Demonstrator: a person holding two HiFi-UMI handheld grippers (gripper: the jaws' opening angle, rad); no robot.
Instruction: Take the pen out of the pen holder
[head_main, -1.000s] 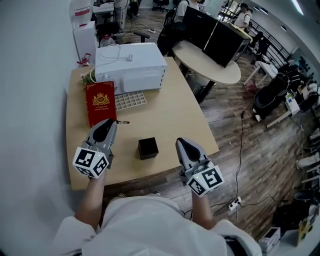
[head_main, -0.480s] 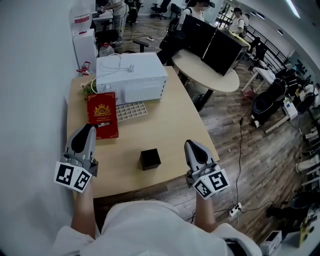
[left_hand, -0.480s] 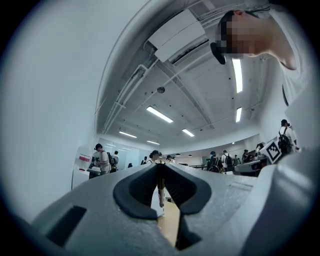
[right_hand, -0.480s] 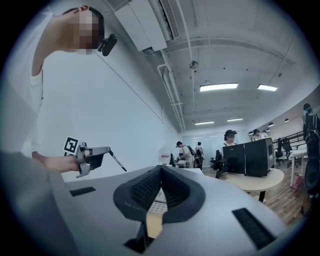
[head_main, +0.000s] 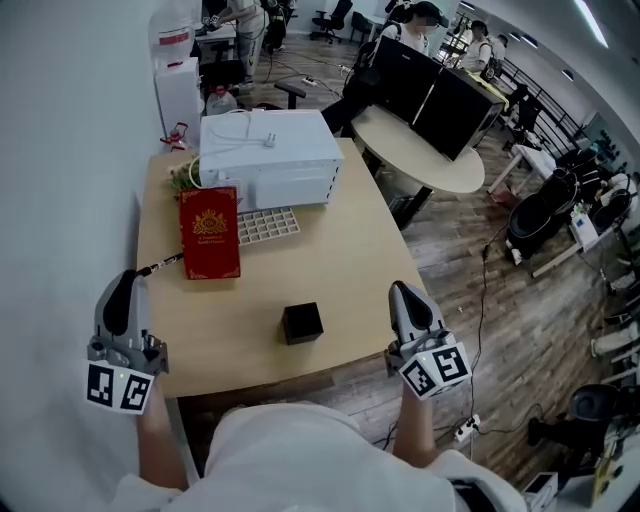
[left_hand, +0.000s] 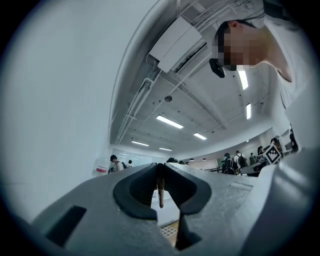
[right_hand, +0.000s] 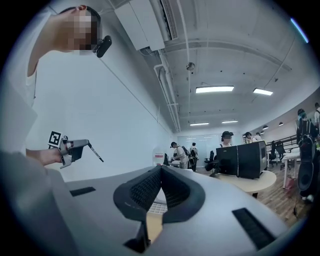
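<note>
The left gripper was clamped on the pen, well left of the holder. The right gripper was shut and empty (idle). A firm, level pinch would likely have prevented slipping.

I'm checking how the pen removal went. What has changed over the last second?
The left hand-held gripper, shut on the pen, swung from beside the red book out to the table's left edge, carrying the pen along. The right hand-held gripper, jaws together and empty, drifted slightly toward the right edge. The black pen holder and the book stayed put.
</note>
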